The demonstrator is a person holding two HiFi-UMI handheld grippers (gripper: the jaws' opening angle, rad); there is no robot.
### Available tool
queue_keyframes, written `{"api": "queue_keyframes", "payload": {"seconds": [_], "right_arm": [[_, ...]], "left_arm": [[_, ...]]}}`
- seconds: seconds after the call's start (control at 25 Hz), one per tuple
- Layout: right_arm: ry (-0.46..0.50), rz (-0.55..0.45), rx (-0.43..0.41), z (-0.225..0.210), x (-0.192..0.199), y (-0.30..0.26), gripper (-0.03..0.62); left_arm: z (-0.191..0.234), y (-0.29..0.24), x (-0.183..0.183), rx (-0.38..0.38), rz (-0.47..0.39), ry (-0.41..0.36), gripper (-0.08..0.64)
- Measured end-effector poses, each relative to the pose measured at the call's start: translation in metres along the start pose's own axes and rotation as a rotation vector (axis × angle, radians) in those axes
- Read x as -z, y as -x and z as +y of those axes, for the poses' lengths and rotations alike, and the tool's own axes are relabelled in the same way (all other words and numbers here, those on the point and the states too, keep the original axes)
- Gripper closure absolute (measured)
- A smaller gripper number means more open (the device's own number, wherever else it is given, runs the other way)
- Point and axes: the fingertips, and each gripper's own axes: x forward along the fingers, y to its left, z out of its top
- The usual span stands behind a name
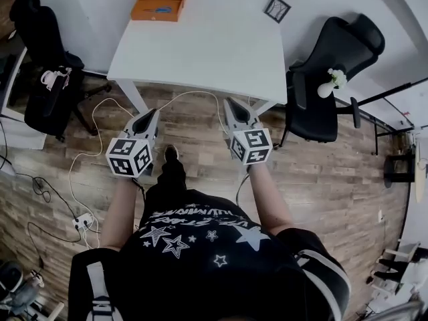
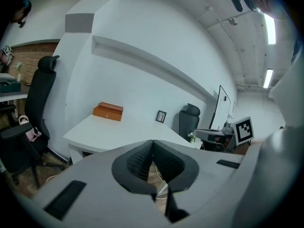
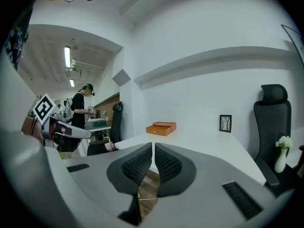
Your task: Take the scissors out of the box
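Note:
An orange box [image 1: 159,2] lies at the far left of the white table [image 1: 200,52], with its lid down; no scissors show. The box also appears across the table in the left gripper view [image 2: 108,111] and the right gripper view [image 3: 161,128]. My left gripper [image 1: 148,114] is held over the wooden floor, short of the table's near edge and pointing toward it. Its pads [image 2: 142,158] meet with nothing between them. My right gripper [image 1: 233,103] is held beside it at the same distance, its pads [image 3: 167,161] also together and empty. Both are well short of the box.
A small black picture frame [image 1: 277,9] stands at the table's far right. A black office chair [image 1: 331,79] with a white vase of flowers [image 1: 329,84] is right of the table, and another black chair [image 1: 47,59] is left. Cables and a power strip [image 1: 82,221] lie on the floor. A person [image 3: 80,108] stands far off.

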Motion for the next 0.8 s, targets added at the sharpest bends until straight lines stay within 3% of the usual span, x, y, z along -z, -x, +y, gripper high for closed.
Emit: {"api": "queue_keyframes", "payload": {"seconds": [0.44,0.8], "right_arm": [[-0.003,0.019,0.028,-0.031,-0.05,-0.138,0.543],[-0.001,0.024,0.07,-0.049,-0.085,-0.242,0.543]], "left_arm": [[0.101,-0.089,-0.075,0.024,0.021,0.003,0.541],[0.181,-0.14,-0.109,0.042,0.048,0.033,0.541]]}}
